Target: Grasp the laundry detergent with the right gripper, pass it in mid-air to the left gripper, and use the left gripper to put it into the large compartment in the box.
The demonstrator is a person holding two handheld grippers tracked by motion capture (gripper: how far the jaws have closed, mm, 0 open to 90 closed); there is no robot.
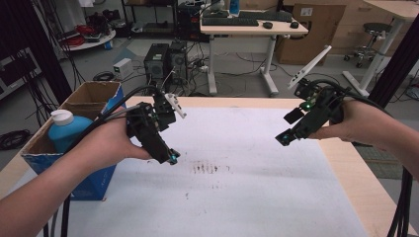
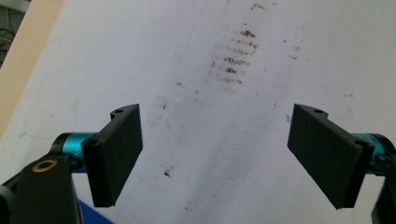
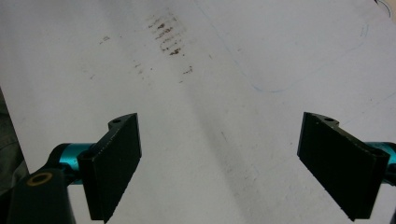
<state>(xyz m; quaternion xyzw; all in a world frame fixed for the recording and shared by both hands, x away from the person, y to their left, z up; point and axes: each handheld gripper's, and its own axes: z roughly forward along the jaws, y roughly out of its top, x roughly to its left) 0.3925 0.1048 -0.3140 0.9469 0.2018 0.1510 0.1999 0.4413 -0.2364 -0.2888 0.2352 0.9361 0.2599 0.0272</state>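
A person's two hands hold black grippers above a white sheet (image 1: 247, 163) that covers the table. My left gripper (image 1: 171, 159) hovers left of centre, tips pointing down at the sheet. Seen from the left gripper view, it (image 2: 217, 156) is open with nothing between its jaws. My right gripper (image 1: 285, 139) hangs at the right, also angled down, and in the right gripper view it (image 3: 233, 163) is open and empty. Brown smudges (image 1: 205, 168) mark the sheet between the two grippers; they show as streaks (image 2: 233, 58) ahead of the left jaws and as streaks (image 3: 166, 35) ahead of the right jaws.
An open cardboard box (image 1: 91, 98) with blue sides stands at the table's left edge, holding a blue bottle (image 1: 66, 131) with a white cap. Bare wood (image 1: 346, 163) runs along the table's right side. Beyond the far edge are computer towers (image 1: 165, 61) and a desk (image 1: 252, 29).
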